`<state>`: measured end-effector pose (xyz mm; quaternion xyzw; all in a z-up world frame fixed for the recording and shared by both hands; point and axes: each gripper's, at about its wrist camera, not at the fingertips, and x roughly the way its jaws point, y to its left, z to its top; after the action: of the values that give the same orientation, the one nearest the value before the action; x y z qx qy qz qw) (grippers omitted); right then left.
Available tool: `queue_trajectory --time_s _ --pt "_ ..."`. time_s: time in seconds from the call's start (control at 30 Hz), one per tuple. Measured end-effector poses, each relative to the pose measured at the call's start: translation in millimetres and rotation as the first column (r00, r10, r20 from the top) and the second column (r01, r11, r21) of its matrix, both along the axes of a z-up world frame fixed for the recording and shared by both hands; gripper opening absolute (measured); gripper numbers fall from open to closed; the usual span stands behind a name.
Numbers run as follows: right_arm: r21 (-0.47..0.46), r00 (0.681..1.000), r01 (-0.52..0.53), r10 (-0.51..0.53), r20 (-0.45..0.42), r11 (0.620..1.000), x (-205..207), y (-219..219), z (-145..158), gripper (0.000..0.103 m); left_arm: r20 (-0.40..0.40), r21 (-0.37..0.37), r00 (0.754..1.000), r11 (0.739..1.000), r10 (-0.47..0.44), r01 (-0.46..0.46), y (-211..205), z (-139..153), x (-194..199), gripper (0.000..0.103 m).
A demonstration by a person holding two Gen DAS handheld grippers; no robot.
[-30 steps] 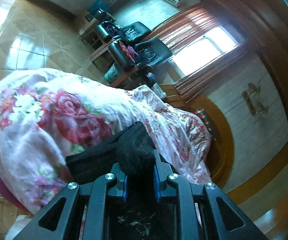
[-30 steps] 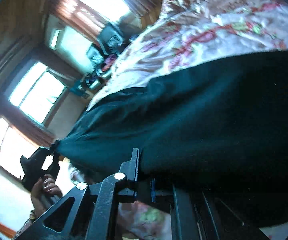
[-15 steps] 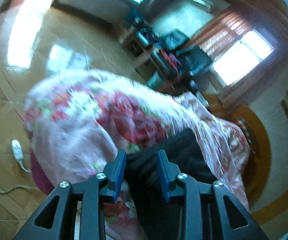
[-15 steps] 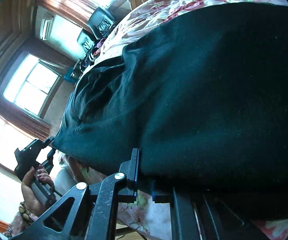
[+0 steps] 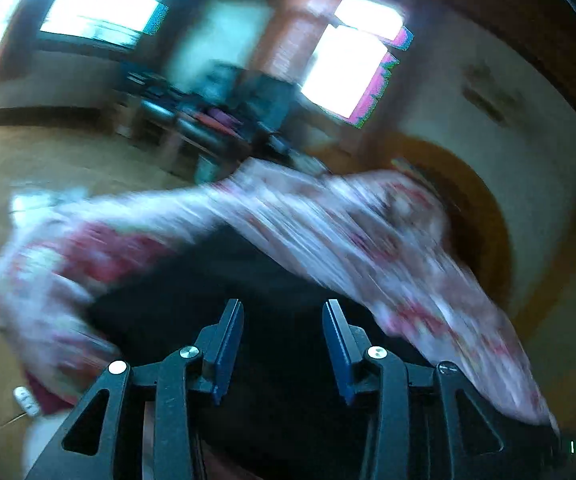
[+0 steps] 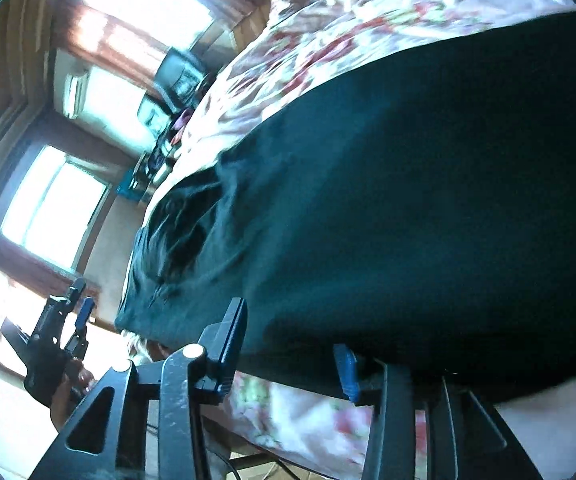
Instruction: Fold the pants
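Note:
The black pants (image 6: 388,200) lie spread on a floral bedspread (image 6: 328,40). In the blurred left wrist view the pants (image 5: 192,280) lie ahead of my left gripper (image 5: 283,312), which is open and holds nothing. My right gripper (image 6: 292,328) is open at the near edge of the pants; the cloth lies across its right finger, not pinched. The left gripper also shows in the right wrist view (image 6: 76,304), held by a hand just off the far end of the pants.
The floral bedspread (image 5: 328,220) covers a bed with a curved wooden headboard (image 5: 484,216). Black chairs and a cluttered desk (image 5: 224,120) stand by the windows. A tiled floor (image 5: 48,160) lies to the left, with a white power strip (image 5: 24,398) on it.
Both grippers have let go of the pants and opened. The pants now lie flat on the bed. The left gripper has pulled back and swings fast.

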<state>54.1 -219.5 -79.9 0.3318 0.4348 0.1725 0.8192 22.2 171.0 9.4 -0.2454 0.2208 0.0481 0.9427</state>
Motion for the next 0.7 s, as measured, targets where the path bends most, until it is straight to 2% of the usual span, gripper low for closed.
queue_trajectory --time_s 0.1,0.17,0.27,0.33,0.43,0.53,0.57,0.63,0.67,0.7 --pt "0.017 0.996 0.088 -0.088 -0.004 0.996 -9 -30 -1 0.042 -0.086 0.004 0.981 0.984 -0.175 0.175 -35 -11 21 0.042" --pt "0.044 0.989 0.147 -0.147 -0.018 0.988 -13 -50 -5 0.042 -0.131 0.007 0.956 0.964 -0.263 0.266 -55 -19 30 0.042" --pt "0.121 0.975 0.220 -0.217 -0.041 0.968 -17 -71 -11 0.042 -0.174 0.019 0.908 0.920 -0.382 0.391 -86 -25 34 0.042" --pt "0.168 0.972 0.235 -0.229 -0.052 0.957 -18 -75 -15 0.042 -0.182 0.030 0.869 0.881 -0.460 0.472 -106 -26 29 0.042" --pt "0.181 0.971 0.237 -0.234 -0.041 0.954 -18 -77 -15 0.042 -0.192 -0.018 0.830 0.847 -0.524 0.531 -125 -32 25 0.042" --pt "0.164 0.966 0.257 -0.258 -0.019 0.952 -19 -79 -10 0.040 -0.203 -0.018 0.808 0.827 -0.554 0.562 -138 -35 22 0.051" --pt "0.155 0.965 0.260 -0.262 -0.009 0.953 -19 -82 -9 0.038 -0.205 -0.013 0.801 0.820 -0.562 0.572 -141 -35 21 0.052" --pt "0.134 0.966 0.257 -0.259 -0.004 0.957 -18 -85 -12 0.025 -0.215 -0.015 0.785 0.806 -0.581 0.592 -147 -37 19 0.056" --pt "0.125 0.968 0.251 -0.253 -0.002 0.960 -18 -85 -12 0.008 -0.237 -0.013 0.776 0.800 -0.585 0.600 -149 -40 20 0.057" --pt "0.144 0.969 0.245 -0.248 0.002 0.959 -19 -86 -10 0.008 -0.258 -0.010 0.772 0.800 -0.581 0.599 -152 -42 21 0.057"
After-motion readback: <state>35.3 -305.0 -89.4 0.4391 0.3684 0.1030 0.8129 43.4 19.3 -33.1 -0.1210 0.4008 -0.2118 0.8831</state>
